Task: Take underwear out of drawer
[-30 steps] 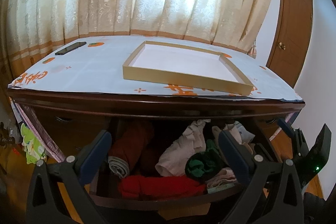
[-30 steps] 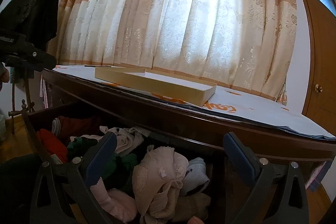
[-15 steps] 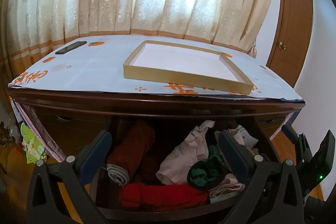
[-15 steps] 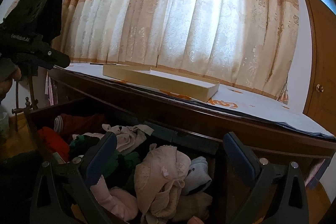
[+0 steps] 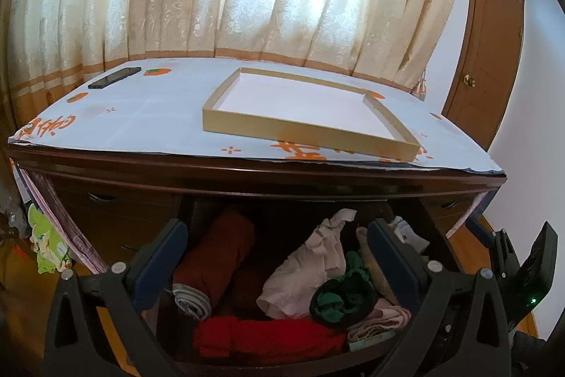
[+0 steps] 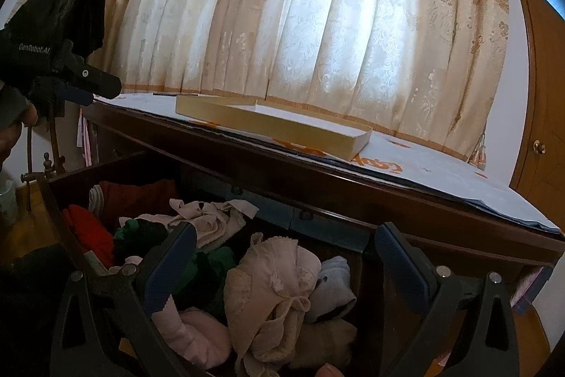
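The dark wooden drawer [image 5: 282,364] stands pulled open under the dresser top, full of folded and crumpled clothes. In the left wrist view I see a dark red roll [image 5: 215,257], a red piece [image 5: 268,336], a white crumpled piece [image 5: 307,274] and a green-black piece [image 5: 340,301]. My left gripper [image 5: 275,239] is open and empty above them. In the right wrist view a beige-pink underwear piece [image 6: 272,292] lies between my open, empty right gripper's [image 6: 286,242] fingers, with pink [image 6: 197,334] and white [image 6: 332,285] pieces beside it.
A shallow gold-edged box [image 5: 303,108] and a dark phone [image 5: 114,77] lie on the dresser's patterned cover [image 5: 141,126]. Curtains hang behind. A wooden door [image 5: 494,52] is at the right. The left gripper also shows at the left edge of the right wrist view [image 6: 76,85].
Both grippers have risen and pulled back a little from the drawer, so more of the dresser top and drawer contents show. Both stay open and empty.
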A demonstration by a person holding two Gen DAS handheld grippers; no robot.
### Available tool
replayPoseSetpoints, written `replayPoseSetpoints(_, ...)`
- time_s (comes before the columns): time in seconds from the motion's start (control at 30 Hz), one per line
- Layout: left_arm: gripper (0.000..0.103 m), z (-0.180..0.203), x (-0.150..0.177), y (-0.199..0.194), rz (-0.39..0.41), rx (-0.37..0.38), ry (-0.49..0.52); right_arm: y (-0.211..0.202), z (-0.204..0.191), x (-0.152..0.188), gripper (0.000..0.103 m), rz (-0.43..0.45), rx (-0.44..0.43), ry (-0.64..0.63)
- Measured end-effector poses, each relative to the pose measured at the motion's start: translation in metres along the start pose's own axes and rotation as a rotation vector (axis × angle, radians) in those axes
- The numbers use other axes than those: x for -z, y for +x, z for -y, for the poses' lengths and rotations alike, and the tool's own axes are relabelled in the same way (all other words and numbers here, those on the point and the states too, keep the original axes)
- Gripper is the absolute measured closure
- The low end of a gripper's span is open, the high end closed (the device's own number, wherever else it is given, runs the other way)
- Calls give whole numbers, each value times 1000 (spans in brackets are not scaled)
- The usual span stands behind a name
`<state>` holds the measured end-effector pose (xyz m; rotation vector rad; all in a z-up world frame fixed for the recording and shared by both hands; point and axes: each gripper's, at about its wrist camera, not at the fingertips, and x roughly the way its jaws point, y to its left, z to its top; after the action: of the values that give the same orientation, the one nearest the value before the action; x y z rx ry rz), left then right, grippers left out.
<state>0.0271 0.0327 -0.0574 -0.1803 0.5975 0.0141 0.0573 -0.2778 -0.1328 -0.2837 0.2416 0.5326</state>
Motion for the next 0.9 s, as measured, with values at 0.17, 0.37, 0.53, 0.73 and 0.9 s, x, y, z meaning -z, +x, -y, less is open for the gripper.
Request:
replayPoseSetpoints(0.17, 0, 2, -1, 1, -6, 14, 1, -1, -2, 0, 1, -21, -5, -20)
replayPoseSetpoints(0.37, 0, 4, -1, -1, -6, 23, 9, 2, -3, -1, 1, -55, -13, -26)
replayPoseSetpoints(0.53, 0, 3, -2, -1, -9, 20, 0, 4, -7, -2, 1, -81, -18, -43)
replayPoseSetpoints(0.73, 0, 5, 2, 6, -42, 29, 19, 7, -8, -3, 1, -112, -31, -42)
replayPoseSetpoints(0.9, 0, 10, 7, 20, -78, 34, 54, 22, 6, -7, 1, -219, -70, 41)
